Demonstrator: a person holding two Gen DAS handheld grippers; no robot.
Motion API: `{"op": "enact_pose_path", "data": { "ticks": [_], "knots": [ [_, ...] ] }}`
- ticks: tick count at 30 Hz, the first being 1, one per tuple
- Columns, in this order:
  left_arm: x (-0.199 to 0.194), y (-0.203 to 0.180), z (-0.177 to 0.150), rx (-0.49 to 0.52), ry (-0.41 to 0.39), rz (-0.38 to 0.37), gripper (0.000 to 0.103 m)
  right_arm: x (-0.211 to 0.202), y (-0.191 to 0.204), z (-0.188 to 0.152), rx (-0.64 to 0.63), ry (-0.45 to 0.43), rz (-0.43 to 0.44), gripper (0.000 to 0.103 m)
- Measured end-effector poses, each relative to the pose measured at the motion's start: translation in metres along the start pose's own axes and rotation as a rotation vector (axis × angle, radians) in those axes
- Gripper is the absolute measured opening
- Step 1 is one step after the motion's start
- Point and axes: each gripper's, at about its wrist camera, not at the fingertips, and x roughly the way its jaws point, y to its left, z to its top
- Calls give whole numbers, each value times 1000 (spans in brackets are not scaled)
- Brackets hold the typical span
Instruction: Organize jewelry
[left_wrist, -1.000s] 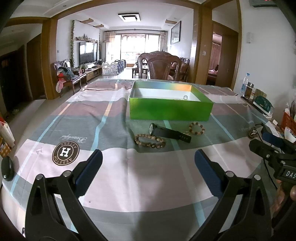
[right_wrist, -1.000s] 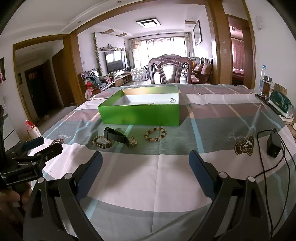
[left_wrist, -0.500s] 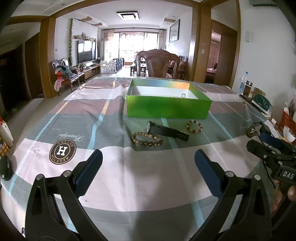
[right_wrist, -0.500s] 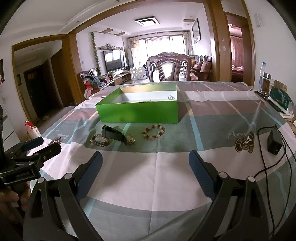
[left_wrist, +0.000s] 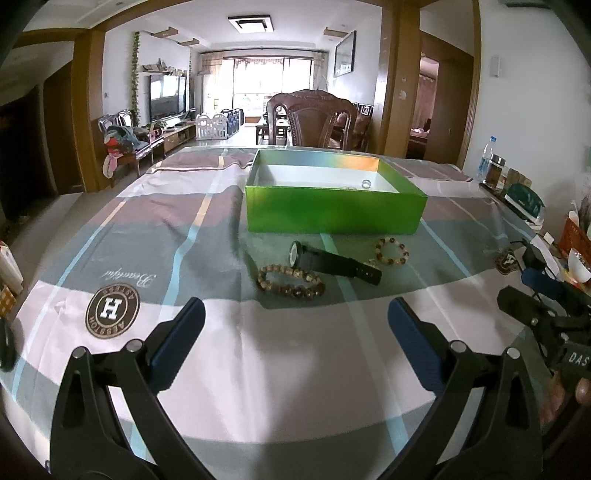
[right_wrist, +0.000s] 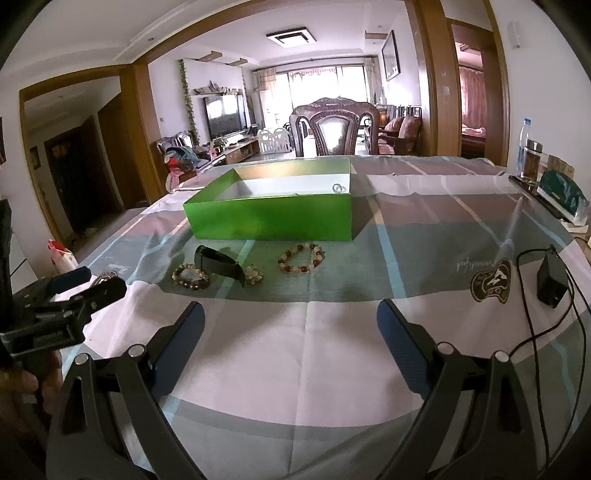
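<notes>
Both units stand wide open and empty above the tabletop (left_wrist: 295, 369): left hand-held gripper (left_wrist: 295, 325), right hand-held gripper (right_wrist: 290, 321). Ahead of both, short of the box (left_wrist: 334, 214), lie the watch (left_wrist: 332, 260) and bracelets, apparently staged for loading. From the left unit, the watch's strap runs ahead-left to nearer-right, face at the far-left end. A ring (left_wrist: 365, 183) sits inside the box.

watch (left_wrist: 334, 261) before box (left_wrist: 332, 214), perhaps touching bracelet (left_wrist: 291, 282)
</notes>
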Motion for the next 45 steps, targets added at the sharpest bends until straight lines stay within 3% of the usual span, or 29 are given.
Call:
{"op": "enact_pose_path", "data": {
  "ticks": [11, 15, 21, 26, 32, 34, 35, 37, 39, 41, 45],
  "knots": [
    [58, -6, 15, 71, 112, -45, 76, 49, -8, 24, -43, 74, -77, 91],
    [82, -7, 17, 85, 165, -70, 63, 86, -11, 41, -73, 130, -99, 76],
    [112, -5, 17, 101, 240, -74, 57, 151, -19, 52, -77, 263, -89, 52],
    [127, 0, 19, 114, 274, -73, 52, 183, -25, 54, -64, 316, -94, 41],
    [130, 0, 22, 150, 297, -53, 47, 187, -17, 57, -98, 318, -92, 20],
    [128, 2, 22, 172, 298, -28, 21, 186, -13, 57, -116, 315, -84, 8],
    [127, 6, 23, 164, 305, -28, 14, 185, -13, 56, -113, 312, -85, 8],
    [127, 17, 26, 124, 319, -76, 10, 185, -15, 56, -97, 308, -74, 8],
    [125, 26, 27, 87, 319, -89, 9, 180, -19, 57, -72, 299, -53, 8],
    [116, 34, 27, 65, 284, -61, 9, 167, -21, 60, -57, 265, -44, 8],
    [85, 40, 31, 23, 207, -74, 9, 128, -19, 67, -37, 181, -6, 8]
  ]
}}
